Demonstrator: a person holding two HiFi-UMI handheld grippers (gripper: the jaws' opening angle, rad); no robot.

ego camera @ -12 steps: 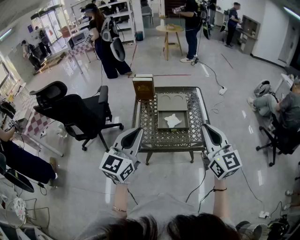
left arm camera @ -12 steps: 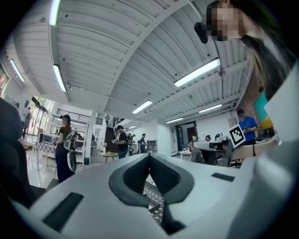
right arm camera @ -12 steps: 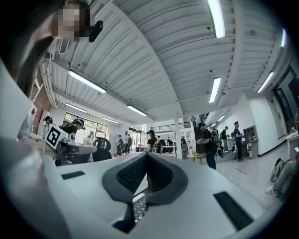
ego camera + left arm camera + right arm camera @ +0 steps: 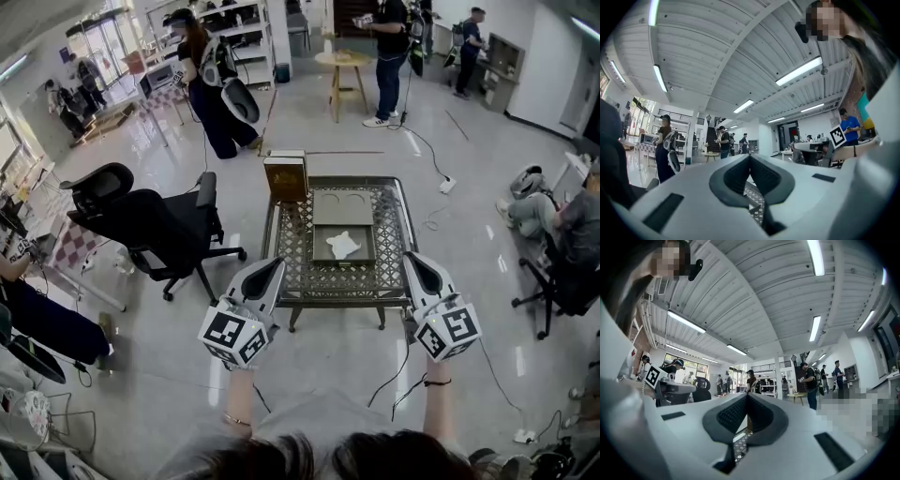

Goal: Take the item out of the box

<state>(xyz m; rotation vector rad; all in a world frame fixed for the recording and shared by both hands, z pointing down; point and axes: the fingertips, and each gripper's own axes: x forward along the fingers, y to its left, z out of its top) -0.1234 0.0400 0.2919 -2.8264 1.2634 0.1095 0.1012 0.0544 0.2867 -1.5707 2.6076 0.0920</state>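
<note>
A low metal lattice table [image 4: 298,267] stands in front of me. On it lies an open grey-green box [image 4: 345,255] with a white crumpled item [image 4: 343,244] inside. Its flat lid [image 4: 343,207], with two round hollows, lies just behind it. A brown box [image 4: 286,177] stands upright at the table's far left corner. My left gripper [image 4: 277,264] hovers over the table's near left edge, shut and empty. My right gripper [image 4: 410,258] hovers at the near right edge, also shut with nothing held. In the gripper views the left gripper [image 4: 750,157] and right gripper [image 4: 747,396] have their pads pressed together.
A black office chair [image 4: 148,223] stands left of the table. A person [image 4: 561,223] sits at the right. Other people stand at the back near a round wooden table [image 4: 339,59]. Cables [image 4: 427,142] trail over the glossy floor.
</note>
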